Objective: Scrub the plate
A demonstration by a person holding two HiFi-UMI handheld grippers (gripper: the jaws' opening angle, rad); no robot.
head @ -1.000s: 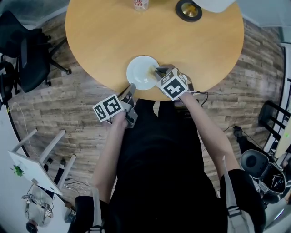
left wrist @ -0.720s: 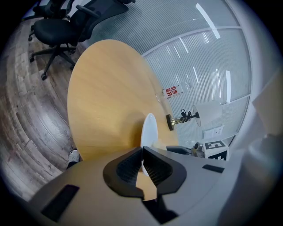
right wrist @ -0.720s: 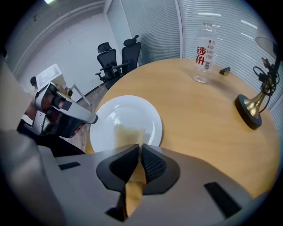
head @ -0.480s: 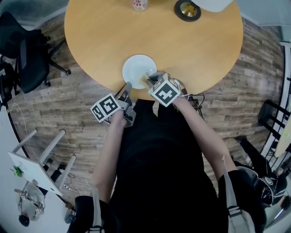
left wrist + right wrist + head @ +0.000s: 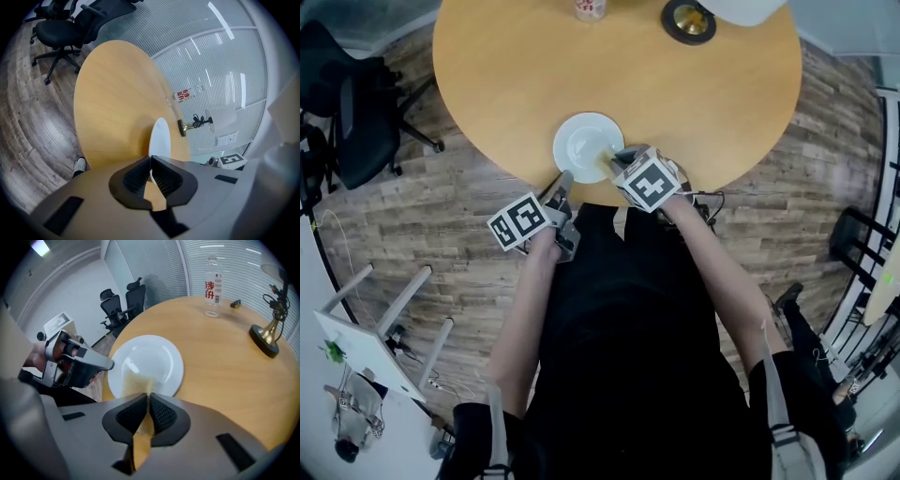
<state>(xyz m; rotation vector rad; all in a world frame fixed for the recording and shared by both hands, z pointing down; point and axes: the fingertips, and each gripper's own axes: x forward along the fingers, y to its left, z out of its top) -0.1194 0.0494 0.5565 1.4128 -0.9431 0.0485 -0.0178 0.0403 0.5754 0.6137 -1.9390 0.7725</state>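
Observation:
A white plate (image 5: pixel 581 141) lies near the front edge of the round wooden table (image 5: pixel 516 75). My left gripper (image 5: pixel 563 181) is shut on the plate's near rim; in the left gripper view the plate (image 5: pixel 159 138) shows edge-on between the closed pads. My right gripper (image 5: pixel 615 161) is shut on a thin yellow scrubbing cloth (image 5: pixel 604 161), which it presses on the plate's near right part. In the right gripper view the cloth (image 5: pixel 136 380) trails from the jaws onto the plate (image 5: pixel 157 355), and the left gripper (image 5: pixel 109 364) sits at the rim's left.
A clear water bottle (image 5: pixel 590 8) and a lamp with a dark round base (image 5: pixel 689 21) stand at the table's far side. Black office chairs (image 5: pixel 347 103) are on the wood floor to the left. The person's body is close against the table's front edge.
My right gripper has slid the cloth a little leftward across the plate's near part. The left gripper keeps its hold on the rim.

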